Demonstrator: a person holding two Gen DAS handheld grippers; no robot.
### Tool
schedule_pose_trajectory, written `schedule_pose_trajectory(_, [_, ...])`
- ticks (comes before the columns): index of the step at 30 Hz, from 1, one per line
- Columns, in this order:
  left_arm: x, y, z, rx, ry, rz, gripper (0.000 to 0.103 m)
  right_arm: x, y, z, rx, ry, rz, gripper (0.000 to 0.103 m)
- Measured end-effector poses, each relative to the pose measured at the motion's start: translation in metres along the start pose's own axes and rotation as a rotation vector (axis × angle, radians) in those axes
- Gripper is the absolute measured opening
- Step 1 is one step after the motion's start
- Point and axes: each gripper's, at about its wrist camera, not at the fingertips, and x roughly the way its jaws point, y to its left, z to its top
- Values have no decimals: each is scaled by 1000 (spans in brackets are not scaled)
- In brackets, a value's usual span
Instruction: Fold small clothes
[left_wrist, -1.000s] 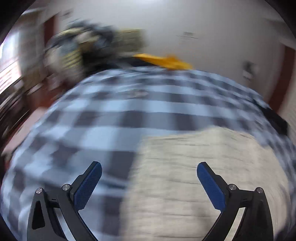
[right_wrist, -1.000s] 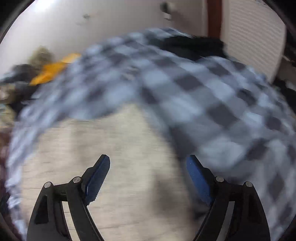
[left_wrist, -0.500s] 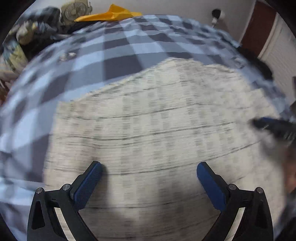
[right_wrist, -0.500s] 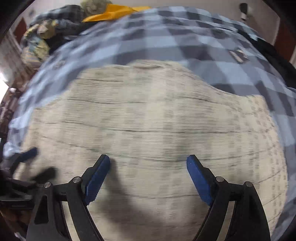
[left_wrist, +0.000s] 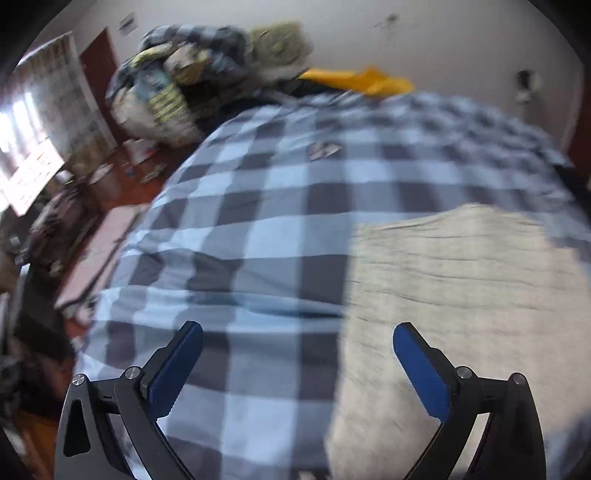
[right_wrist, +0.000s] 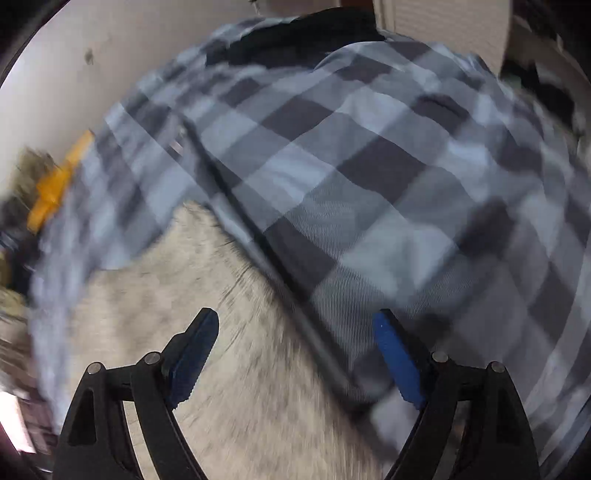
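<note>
Left wrist view puts the beige cloth (left_wrist: 461, 280) flat on the checked bedspread (left_wrist: 258, 206), ahead-right of the wide, empty left gripper (left_wrist: 297, 365), while it lies ahead-left of the equally wide, empty right gripper (right_wrist: 295, 354), so it sits between both.
</note>
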Motion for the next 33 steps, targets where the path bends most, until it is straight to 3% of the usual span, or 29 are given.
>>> schedule_pose_trajectory(2, [-22, -4, -17, -3, -3, -112, 103, -11, 7, -24, 8, 48, 85, 84])
schedule_pose_trajectory(4, [-24, -10, -27, -13, 43, -187, 103, -18, -4, -55, 37, 114, 232, 84])
schedule_pose_trajectory(6, [-21, -20, -43, -27, 120, -247, 103, -8, -7, -68, 86, 179, 289, 84])
schedule_pose_trajectory(9, [-13, -32, -60, -18, 218, -279, 103, 16, -18, -94, 179, 308, 322, 84])
schedule_pose_trajectory(11, [-9, -41, -67, 12, 251, -267, 103, 27, -21, -96, 213, 347, 319, 84])
schedule_pose_trajectory(16, [-1, -46, -70, 33, 265, -215, 103, 48, -26, -85, 221, 362, 148, 84])
schedule_pose_trajectory(19, [1, -41, -70, 7, 276, -213, 103, 66, -30, -85, 263, 392, 136, 84])
schedule_pose_trajectory(23, [5, -31, -71, -37, 290, -205, 103, 72, -22, -75, 249, 337, 160, 83])
schedule_pose_trajectory(24, [5, -30, -71, -46, 292, -202, 103, 70, -18, -75, 232, 312, 167, 81])
schedule_pose_trajectory(26, [6, -25, -71, -67, 291, -201, 103, 63, -9, -71, 173, 263, 136, 51])
schedule_pose_trajectory(27, [6, -23, -70, -78, 291, -201, 103, 60, -7, -71, 150, 246, 128, 30])
schedule_pose_trajectory(28, [6, -19, -69, -94, 290, -198, 103, 56, -7, -71, 149, 234, 149, 19])
schedule_pose_trajectory(33, [3, -5, -65, -146, 244, -153, 103, 41, -25, -71, 222, 173, 237, 11])
